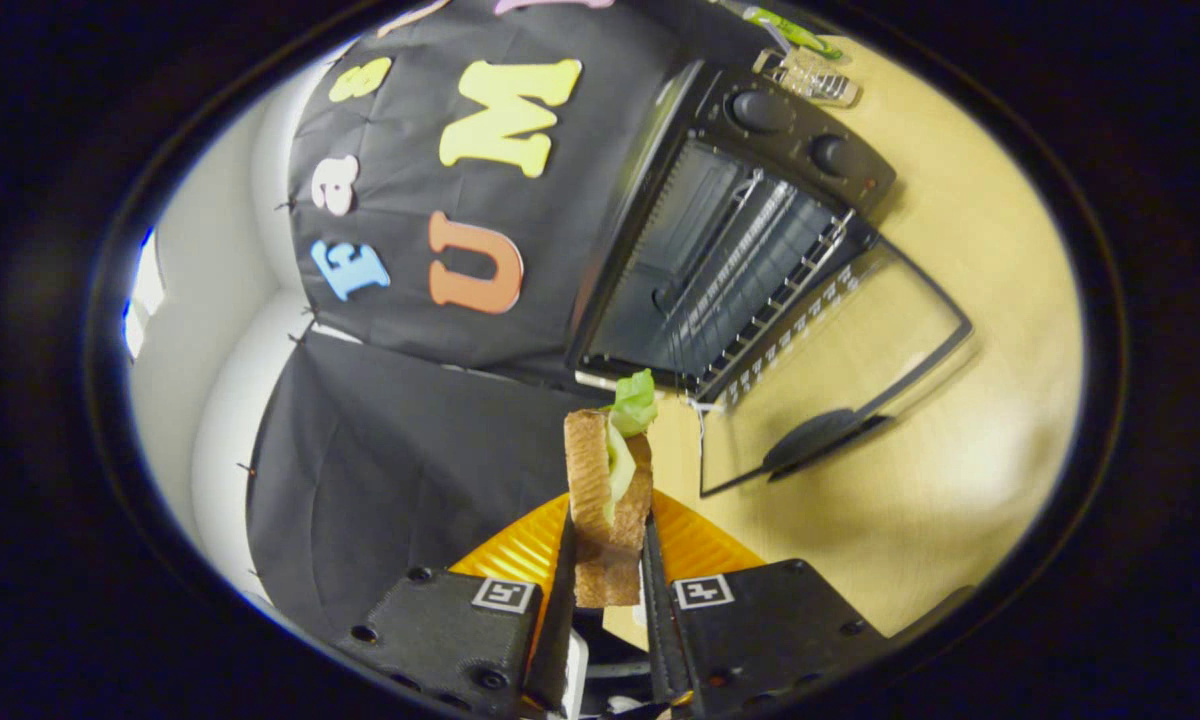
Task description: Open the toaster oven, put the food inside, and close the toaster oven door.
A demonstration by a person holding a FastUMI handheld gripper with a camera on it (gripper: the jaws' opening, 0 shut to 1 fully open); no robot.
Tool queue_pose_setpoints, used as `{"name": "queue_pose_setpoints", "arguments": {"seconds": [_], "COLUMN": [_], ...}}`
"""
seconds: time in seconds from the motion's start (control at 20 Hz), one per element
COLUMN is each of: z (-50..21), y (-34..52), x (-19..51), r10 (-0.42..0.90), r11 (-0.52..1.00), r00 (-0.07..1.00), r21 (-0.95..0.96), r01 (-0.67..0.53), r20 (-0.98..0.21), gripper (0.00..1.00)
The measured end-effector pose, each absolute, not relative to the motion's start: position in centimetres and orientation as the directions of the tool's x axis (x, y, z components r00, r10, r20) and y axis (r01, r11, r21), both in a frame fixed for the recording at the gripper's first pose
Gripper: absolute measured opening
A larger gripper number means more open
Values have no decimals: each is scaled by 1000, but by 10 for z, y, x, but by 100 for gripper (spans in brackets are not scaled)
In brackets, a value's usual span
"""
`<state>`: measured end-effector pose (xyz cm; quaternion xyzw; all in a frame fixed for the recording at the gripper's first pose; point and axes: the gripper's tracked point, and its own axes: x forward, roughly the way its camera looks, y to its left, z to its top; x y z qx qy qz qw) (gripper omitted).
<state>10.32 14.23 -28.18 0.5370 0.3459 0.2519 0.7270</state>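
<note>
Two fingers of the tongs [608, 560] are closed in on a sandwich [610, 500] — both press its bread faces, one on each side, so the gap is just the sandwich's thickness. Sandwich stands on edge between them: two brown bread slices with green lettuce [635, 402] sticking out of the far end, well past the fingertips. Directly under the held sandwich sits an orange ribbed plate [700, 545], on the light wooden counter [970, 440]; sandwich looks lifted off it, though contact at the hidden lower edge can't be confirmed. Beyond the lettuce end, the black toaster oven [730, 240] sits on the counter against the black cloth wall [400, 470]. Its glass door [840, 370] is fully dropped open, lying roughly flat toward the tongs, with the dark handle [810, 440] at the near edge. Cavity is exposed — a wire rack [760, 270] is visible inside, nothing on it. Two round knobs [760, 110] sit on the oven's control panel, alongside the cavity. Past the oven, on the counter's far end, a clear plastic item [810, 75] with something green beside it — too small to identify. Sandwich is near the door's edge, still outside the oven.
</note>
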Motion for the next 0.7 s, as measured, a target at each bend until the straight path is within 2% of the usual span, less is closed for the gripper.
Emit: {"name": "queue_pose_setpoints", "arguments": {"seconds": [0.1,0.25,0.6,0.7], "z": [-277,-292,-354,-353], "y": [125,111,98,101], "x": [121,155,225,233], "r10": [695,599,356,326], "r11": [258,191,280,263], "r00": [691,771,870,884], "r21": [966,973,928,930], "r01": [17,126,247,256], "r20": [-198,-218,-339,-335], "gripper": [37,37,37,37]}}
